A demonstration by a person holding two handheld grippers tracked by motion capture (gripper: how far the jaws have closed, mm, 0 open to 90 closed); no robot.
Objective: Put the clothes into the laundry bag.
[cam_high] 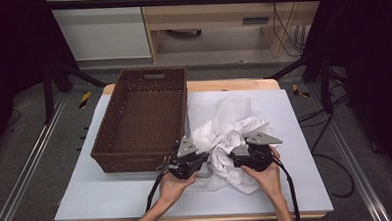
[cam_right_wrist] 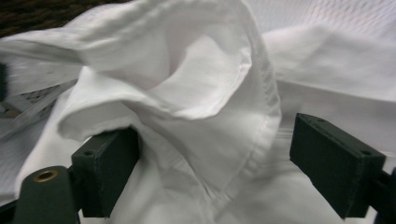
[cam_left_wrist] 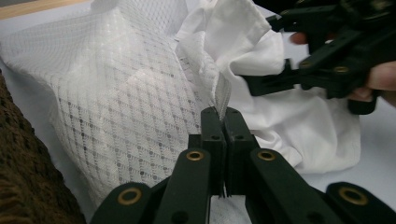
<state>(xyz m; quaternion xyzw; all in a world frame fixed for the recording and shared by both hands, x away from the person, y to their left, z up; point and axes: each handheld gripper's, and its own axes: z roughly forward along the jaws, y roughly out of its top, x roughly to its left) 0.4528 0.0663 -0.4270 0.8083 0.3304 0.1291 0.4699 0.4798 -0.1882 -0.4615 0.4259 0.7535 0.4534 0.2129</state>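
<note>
Bare table [cam_high: 307,185] is left free right of the crumpled white cloth [cam_high: 233,139] and along the near edge. The left side is blocked by the wicker basket [cam_high: 142,118], just beside the cloth; its inside is unoccupied

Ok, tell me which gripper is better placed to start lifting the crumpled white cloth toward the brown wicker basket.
Left. The left gripper is shut on an edge of the crumpled white cloth and sits beside the brown wicker basket. The right gripper is open around a fold, gripping nothing.
</note>
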